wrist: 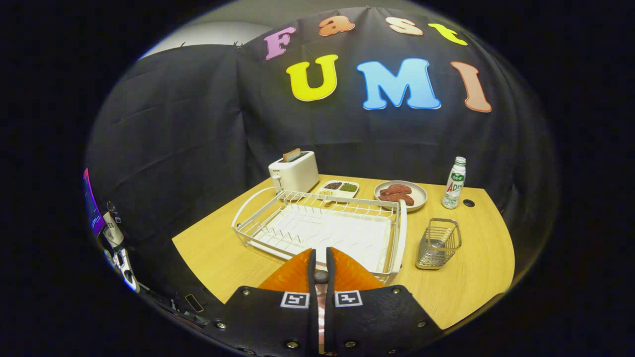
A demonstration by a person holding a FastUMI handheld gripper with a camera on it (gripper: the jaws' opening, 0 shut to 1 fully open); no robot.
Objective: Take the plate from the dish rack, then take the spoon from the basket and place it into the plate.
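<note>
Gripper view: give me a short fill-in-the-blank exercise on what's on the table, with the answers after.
1. A slice of bread sticks up out of the ___.
2. The wire basket stands beside the ___, nearer the fingers than the bottle.
3. The plate beyond the rack holds red ___.
4. The gripper has its fingers ___, tips over the rack's near edge.

Missing words: toaster; rack; meat; shut
</note>
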